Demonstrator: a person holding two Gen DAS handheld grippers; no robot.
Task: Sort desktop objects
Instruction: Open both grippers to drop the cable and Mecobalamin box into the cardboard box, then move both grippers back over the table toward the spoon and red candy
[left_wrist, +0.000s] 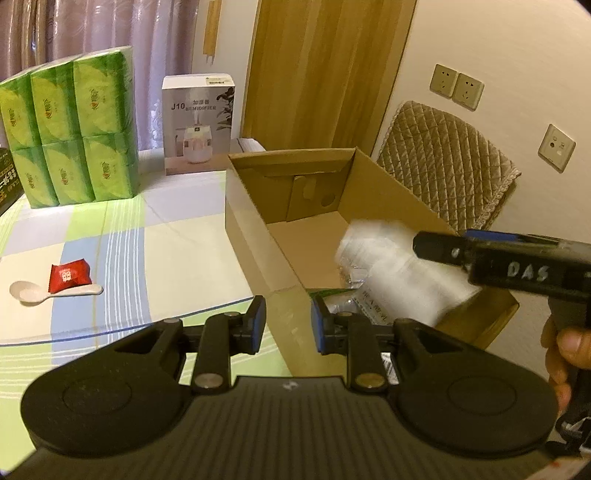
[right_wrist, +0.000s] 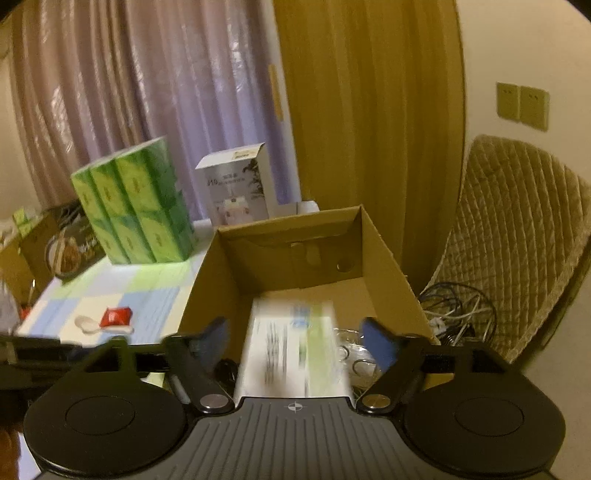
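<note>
Humidifier box (left_wrist: 198, 123) reads "J10 HUMIDIFIER".

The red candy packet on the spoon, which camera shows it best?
The left wrist view: the red candy packet is sharp, its white print visible, lying on the white spoon. In the right wrist view it is small and blurred.
</note>
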